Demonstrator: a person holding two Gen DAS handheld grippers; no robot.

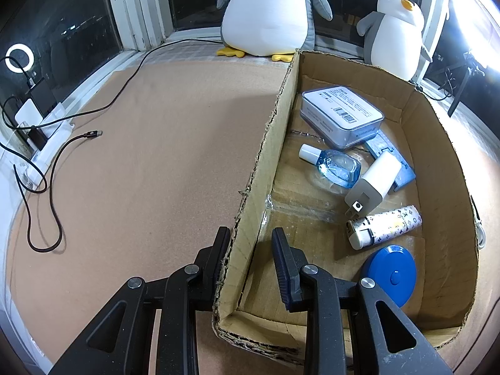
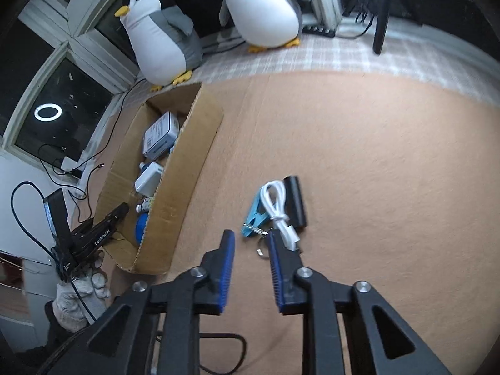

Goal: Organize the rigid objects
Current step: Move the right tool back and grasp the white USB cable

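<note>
With its jaws spread either side of the left wall, the left gripper [image 1: 250, 243] straddles the cardboard box [image 1: 268, 143]: one finger outside against the wall, the other inside and clear of it, so not clamped on the cardboard. Inside the box, far to near: a grey-blue case [image 1: 342, 114], a blue bottle with white cap [image 1: 334, 165], a white charger [image 1: 373, 184] lying over a light-blue flat piece [image 1: 401, 168], a patterned lighter [image 1: 384, 226], and a blue round tape measure [image 1: 390, 273].

Right gripper [image 2: 250, 242] hangs above the tan mat [image 2: 375, 156] with jaws released, nothing between them. Just beyond its tips, outside the box to its right: a light-blue clip [image 2: 254, 215], a coiled white cable [image 2: 278, 209] and a black bar [image 2: 295, 201], bunched together and touching. A small metal ring [image 2: 261, 250] sits beside the clip.

Gloved hand [image 2: 78, 297] holds the left tool. Two plush penguins [image 2: 162, 37] stand on the sill behind the box.
</note>
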